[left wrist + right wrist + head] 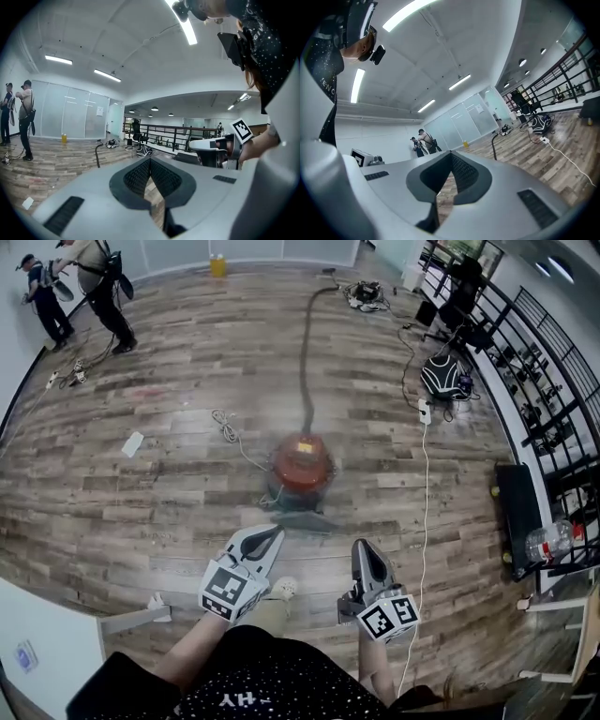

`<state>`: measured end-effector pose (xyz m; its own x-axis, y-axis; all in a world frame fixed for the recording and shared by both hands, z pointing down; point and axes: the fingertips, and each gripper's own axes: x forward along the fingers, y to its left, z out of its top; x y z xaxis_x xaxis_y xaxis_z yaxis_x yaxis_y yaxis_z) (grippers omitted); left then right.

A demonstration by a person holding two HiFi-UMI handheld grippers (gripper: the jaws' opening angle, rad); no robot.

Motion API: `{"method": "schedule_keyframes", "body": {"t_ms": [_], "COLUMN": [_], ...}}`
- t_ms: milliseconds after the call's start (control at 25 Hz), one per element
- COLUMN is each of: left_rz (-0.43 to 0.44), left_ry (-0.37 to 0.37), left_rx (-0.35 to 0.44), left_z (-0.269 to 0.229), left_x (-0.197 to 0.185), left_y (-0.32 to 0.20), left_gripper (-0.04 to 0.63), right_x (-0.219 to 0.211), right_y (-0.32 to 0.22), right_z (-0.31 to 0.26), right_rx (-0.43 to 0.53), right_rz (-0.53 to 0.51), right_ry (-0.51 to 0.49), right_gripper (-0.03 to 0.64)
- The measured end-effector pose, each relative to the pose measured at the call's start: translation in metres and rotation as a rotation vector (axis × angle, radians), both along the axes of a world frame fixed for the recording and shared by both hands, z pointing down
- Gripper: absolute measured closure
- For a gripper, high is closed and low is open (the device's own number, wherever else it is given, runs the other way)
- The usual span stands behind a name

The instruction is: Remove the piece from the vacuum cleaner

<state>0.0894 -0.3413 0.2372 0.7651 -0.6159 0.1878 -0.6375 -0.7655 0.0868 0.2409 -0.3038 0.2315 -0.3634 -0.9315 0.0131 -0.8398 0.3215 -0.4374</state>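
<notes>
Grey left gripper [274, 534] and right gripper [365, 547], both closed tight and empty, above wood floor [131, 512], red vacuum [302, 463] just ahead, hose [305, 343] trailing away, two people [98, 282] far off, railing [553, 381] at right

Wood floor [169, 484]: red vacuum cleaner [300, 465] mid-floor, hose [305, 352] trailing away, white cable [424, 512] alongside.

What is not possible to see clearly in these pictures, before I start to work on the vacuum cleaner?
- Vacuum cleaner, head view: blurred, so the piece to remove cannot be told apart.
- Its body, both gripper views: hidden behind the shut left gripper and right gripper; only the hose shows.
- Far end of the hose, head view: too small to see what it joins.
</notes>
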Motion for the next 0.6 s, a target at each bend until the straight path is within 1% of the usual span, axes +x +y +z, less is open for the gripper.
{"method": "schedule_keyframes", "body": {"t_ms": [200,320,480,600], "left_rz": [0.013,0.037,0.068,0.078], "left_ry": [0.01,-0.011,-0.015,-0.018], "left_rx": [-0.007,-0.005,-0.003,-0.007], "left_z": [0.015,0.03,0.052,0.084], "left_x": [0.008,0.017,0.034,0.041], "left_y": [-0.053,-0.073,-0.083,-0.083], "left_gripper": [0.588,0.588,0.588,0.588], "right_x": [0.011,0.02,0.036,0.044], "right_y": [-0.055,-0.076,-0.09,-0.092], "right_z": [0.005,0.01,0.033,0.062], "right_rx": [-0.005,0.01,0.003,0.001], "right_rz": [-0.006,-0.006,-0.001,-0.002], "right_ry": [0.031,0.045,0.062,0.079], "right_gripper": [0.607,0.607,0.607,0.607]}}
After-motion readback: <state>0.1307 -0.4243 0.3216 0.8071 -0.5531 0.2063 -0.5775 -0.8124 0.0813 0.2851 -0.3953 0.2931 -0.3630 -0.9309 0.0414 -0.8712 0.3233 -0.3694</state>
